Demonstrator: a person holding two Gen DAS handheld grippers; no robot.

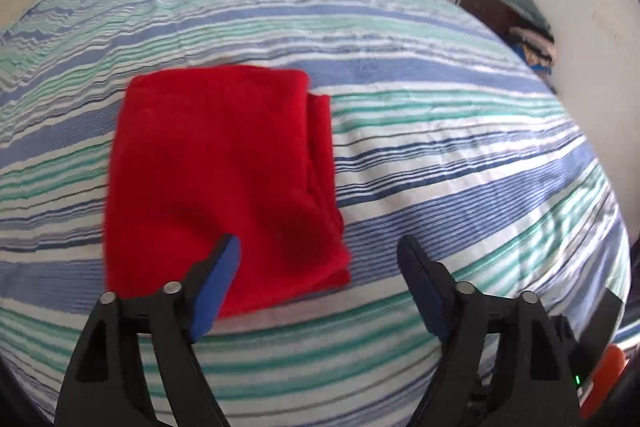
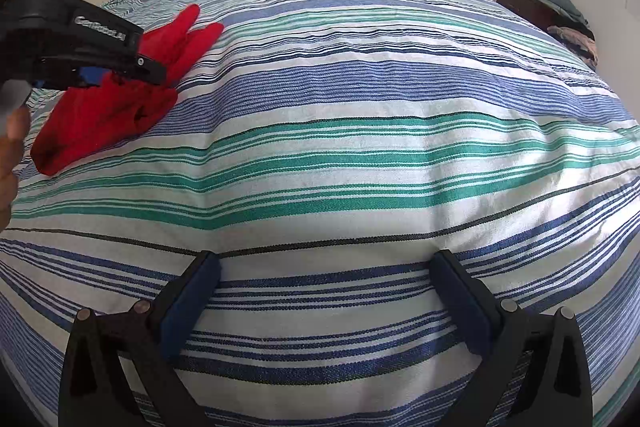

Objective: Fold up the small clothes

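red garment (image 1: 224,179) folded to a compact rectangle, centre-left of left wrist view, flat on striped bedspread (image 1: 440,155) | left gripper (image 1: 320,247) jaws apart, empty – above near edge | right gripper (image 2: 326,259) apart, empty | fold looks near-complete – maybe tidy right-side flap

folded garment (image 1: 224,179) flat on bedspread (image 1: 440,131)

A red garment (image 1: 224,183) lies folded into a flat, roughly rectangular stack on the striped bedspread (image 1: 440,131).
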